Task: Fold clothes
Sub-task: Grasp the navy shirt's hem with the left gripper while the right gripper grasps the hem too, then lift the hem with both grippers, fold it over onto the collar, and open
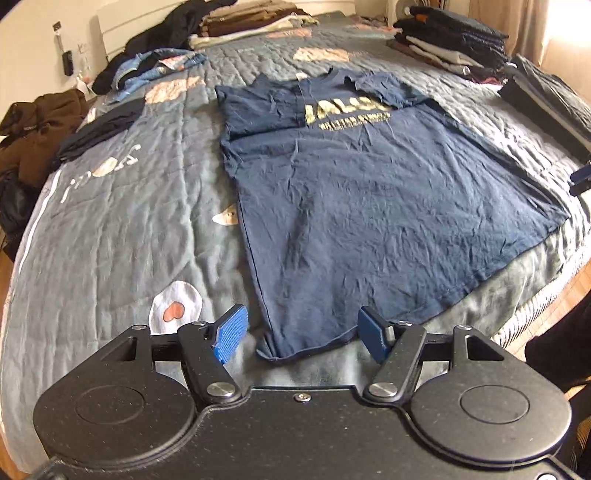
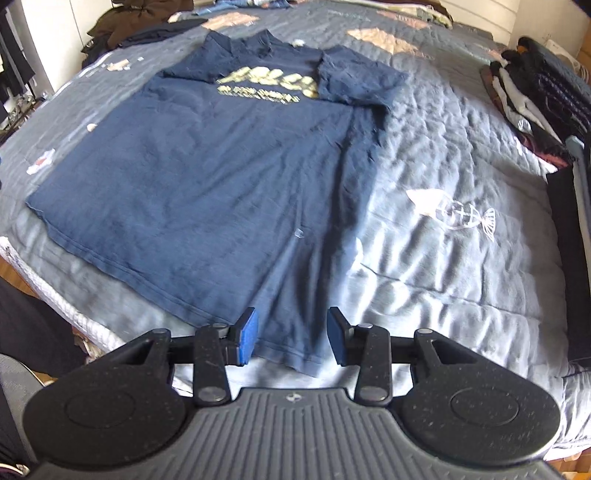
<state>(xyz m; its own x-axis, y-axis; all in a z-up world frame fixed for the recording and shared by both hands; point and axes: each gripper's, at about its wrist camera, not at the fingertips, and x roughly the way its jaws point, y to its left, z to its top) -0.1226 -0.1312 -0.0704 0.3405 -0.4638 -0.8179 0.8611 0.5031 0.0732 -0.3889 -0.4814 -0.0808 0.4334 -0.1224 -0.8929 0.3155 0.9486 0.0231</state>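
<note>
A navy T-shirt (image 1: 362,192) with gold lettering lies flat on the quilted bed, both sleeves folded in over the chest. My left gripper (image 1: 301,338) is open, its blue pads on either side of the shirt's near left hem corner, just above it. The same T-shirt (image 2: 207,177) fills the right wrist view. My right gripper (image 2: 291,338) is open over the near right hem corner, with cloth showing between its fingers. Neither gripper holds the fabric. A blue tip of the right gripper (image 1: 580,181) peeks in at the right edge of the left wrist view.
A grey-blue quilt (image 1: 122,229) covers the bed. Stacks of folded clothes (image 1: 454,40) sit at the far right, another stack (image 1: 255,18) at the far end. Loose garments (image 1: 33,129) pile up on the left. A dark folded piece (image 2: 569,229) lies along the right edge.
</note>
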